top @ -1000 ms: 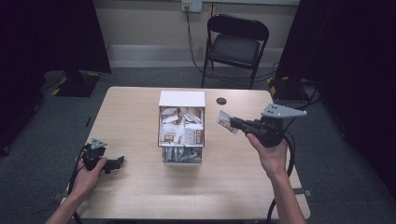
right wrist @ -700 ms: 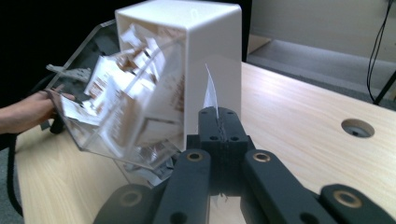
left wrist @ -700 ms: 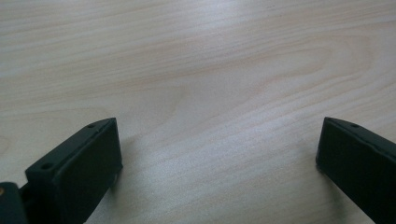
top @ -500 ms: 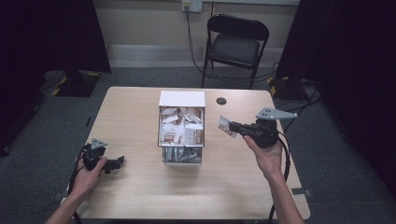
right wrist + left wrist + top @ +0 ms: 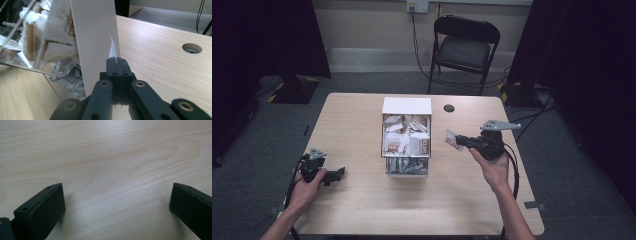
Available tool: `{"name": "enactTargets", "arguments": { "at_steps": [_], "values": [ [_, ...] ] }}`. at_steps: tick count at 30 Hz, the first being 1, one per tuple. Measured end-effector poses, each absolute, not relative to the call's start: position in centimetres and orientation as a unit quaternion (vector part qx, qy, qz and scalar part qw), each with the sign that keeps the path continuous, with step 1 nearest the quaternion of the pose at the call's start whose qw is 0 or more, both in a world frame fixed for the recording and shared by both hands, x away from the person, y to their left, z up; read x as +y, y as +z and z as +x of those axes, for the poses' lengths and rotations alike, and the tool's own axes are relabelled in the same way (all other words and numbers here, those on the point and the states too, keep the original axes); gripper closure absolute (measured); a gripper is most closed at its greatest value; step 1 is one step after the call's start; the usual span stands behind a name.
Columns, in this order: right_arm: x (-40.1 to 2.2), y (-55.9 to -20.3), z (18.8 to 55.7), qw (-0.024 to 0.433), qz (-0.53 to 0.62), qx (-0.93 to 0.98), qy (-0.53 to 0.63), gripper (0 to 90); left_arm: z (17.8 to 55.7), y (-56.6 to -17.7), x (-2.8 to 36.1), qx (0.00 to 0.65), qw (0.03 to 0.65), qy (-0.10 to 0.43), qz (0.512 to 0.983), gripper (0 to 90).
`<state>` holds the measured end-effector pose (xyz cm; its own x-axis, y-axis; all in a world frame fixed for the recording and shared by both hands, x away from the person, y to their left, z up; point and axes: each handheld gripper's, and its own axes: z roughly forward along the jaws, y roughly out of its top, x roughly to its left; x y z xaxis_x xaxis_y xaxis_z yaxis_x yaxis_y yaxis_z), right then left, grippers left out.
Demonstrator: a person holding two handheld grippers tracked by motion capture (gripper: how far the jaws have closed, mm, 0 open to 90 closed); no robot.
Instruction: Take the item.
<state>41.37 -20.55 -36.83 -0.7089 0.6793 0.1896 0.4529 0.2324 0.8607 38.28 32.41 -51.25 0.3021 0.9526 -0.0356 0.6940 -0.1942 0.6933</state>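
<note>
The right gripper has been brought down since the earlier frames, from above the rim of the clear box to just beside that box's right wall, and the small packet has been carried down with it. The jaws are seen clamped tight on the packet in the right gripper view, a thin white edge sticking up from between them. The packet looks to have been taken out of the box, and a set-down on the table to the right of the box is judged to be next. The packet is flat, pale and light, held by one edge clear of the box wall. The box is packed with similar sachets. Well to the left of the box, the left gripper is rested on the table, jaws spread wide with nothing between them.
</note>
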Motion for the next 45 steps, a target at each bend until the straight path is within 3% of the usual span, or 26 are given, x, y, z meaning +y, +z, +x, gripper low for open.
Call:
{"name": "enactTargets", "arguments": {
  "at_steps": [45],
  "values": [
    [-18.6,-44.7,43.5,0.064,0.402,0.804,0.433,90.0,38.3,-51.3,32.4,0.553,0.312,0.207,0.744,0.0]
  ]
}}
